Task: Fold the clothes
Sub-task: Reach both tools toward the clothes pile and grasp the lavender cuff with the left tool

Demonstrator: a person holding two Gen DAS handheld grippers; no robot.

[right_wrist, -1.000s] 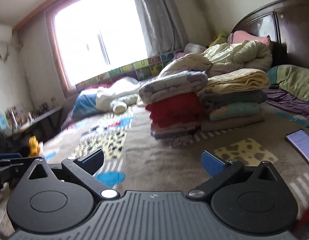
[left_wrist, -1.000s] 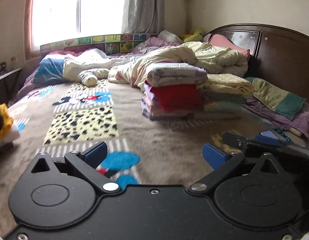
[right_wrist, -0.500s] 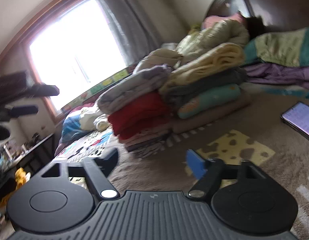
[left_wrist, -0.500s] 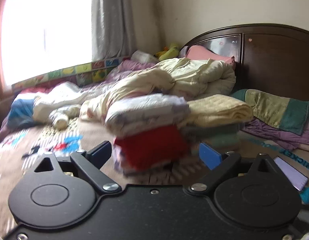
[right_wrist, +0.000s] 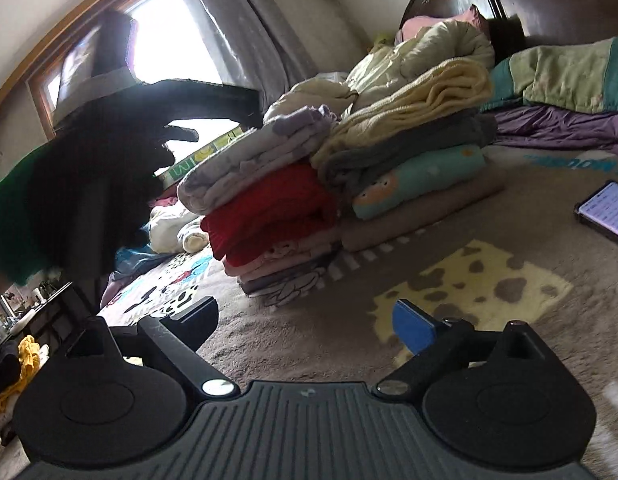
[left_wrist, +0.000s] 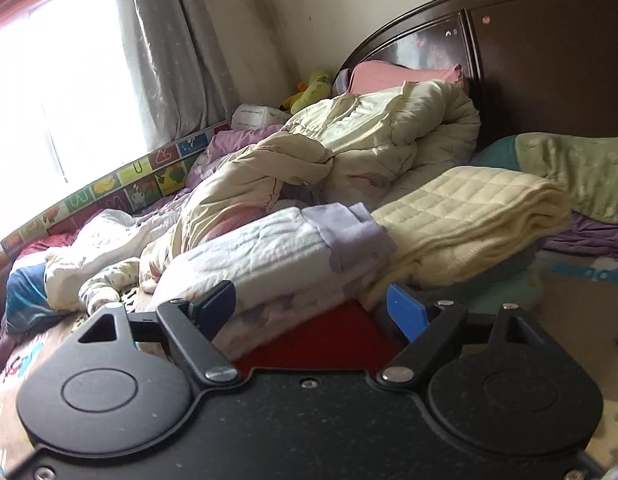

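brown patterned bedspread (right_wrist: 309, 340) carries two stacks of folded clothes side by side: a pale lilac piece (left_wrist: 269, 256) over a red one (right_wrist: 273, 208), beside a cream quilted piece (left_wrist: 469, 208) on grey and teal. left gripper (left_wrist: 313, 308) sits wide apart right at the lilac-and-red stack, clamping nothing. right gripper (right_wrist: 305, 320) hangs apart too, over bare bedspread, near a phone (right_wrist: 605, 212). folding looks done here; whether the left comes to tidy or to lift a piece, i cannot tell.
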